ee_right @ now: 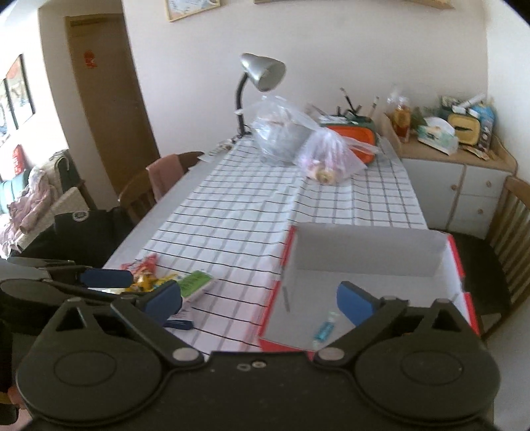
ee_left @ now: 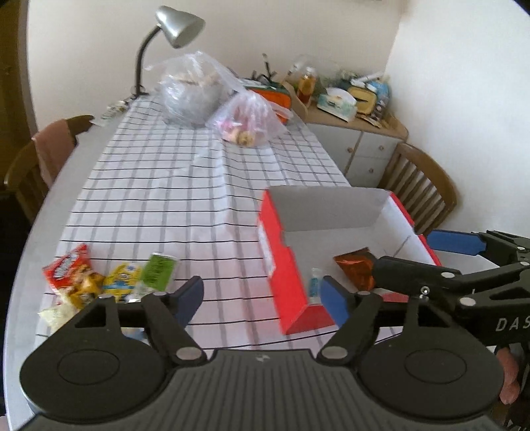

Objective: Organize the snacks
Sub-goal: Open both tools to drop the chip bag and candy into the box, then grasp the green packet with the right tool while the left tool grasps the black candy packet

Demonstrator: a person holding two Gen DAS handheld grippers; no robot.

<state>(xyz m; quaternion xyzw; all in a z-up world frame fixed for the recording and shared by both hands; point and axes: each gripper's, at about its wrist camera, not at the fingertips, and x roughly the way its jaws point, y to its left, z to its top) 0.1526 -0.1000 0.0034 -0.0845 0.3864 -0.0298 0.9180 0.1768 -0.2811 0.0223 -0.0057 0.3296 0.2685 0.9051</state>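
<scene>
My left gripper (ee_left: 261, 298) hangs with its blue-padded jaws spread wide and nothing between them, low over the white tablecloth with thin black grid lines (ee_left: 185, 185). At ten o'clock from it lies a loose cluster of snacks: a red and white crinkly packet (ee_left: 66, 265), a yellow wrapped packet (ee_left: 124, 281) and a green rectangular packet (ee_left: 158, 270), all touching or just beside one another.

At two o'clock sits the open red cardboard box with a white inside (ee_left: 281, 265). In it lie a small blue and white tube-shaped sachet (ee_left: 314, 286) near the left wall and an orange-brown foil snack bag (ee_left: 356, 267) further right.

My right gripper (ee_left: 402, 253) reaches in over that box from three o'clock, jaws apart, one finger just beside the foil bag (contact I cannot make out). In its own view the blue pads (ee_right: 354, 303) stand wide with the sachet on the box floor below.

At the table's far end, twelve o'clock, stand a silver gooseneck desk lamp (ee_left: 175, 26), a large clear plastic bag over a grey bowl (ee_left: 188, 89) and a smaller clear bag of pink-wrapped sweets (ee_left: 246, 119).
</scene>
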